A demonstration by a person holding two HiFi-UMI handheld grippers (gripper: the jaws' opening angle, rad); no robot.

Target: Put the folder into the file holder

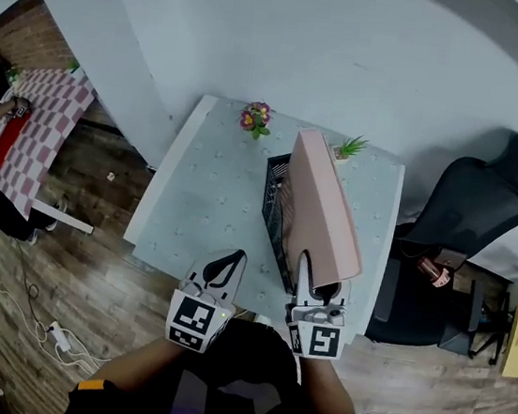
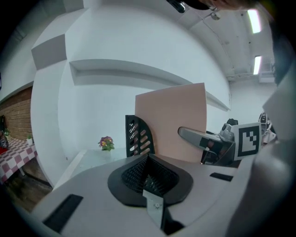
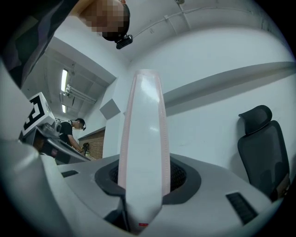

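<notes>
A pink folder stands on edge in the black file holder on the white table, leaning to the right. My right gripper is at the folder's near lower corner. In the right gripper view the folder's white spine runs up between the jaws, and dark pad shows on both sides of it, so this gripper looks open around the folder. My left gripper hovers shut and empty at the table's near edge, left of the holder. The left gripper view shows the folder and holder ahead.
At the table's far edge stand a small flower pot and a green plant. A black office chair is right of the table. Far left, a person sits at a red-checked table. Wood floor surrounds the table.
</notes>
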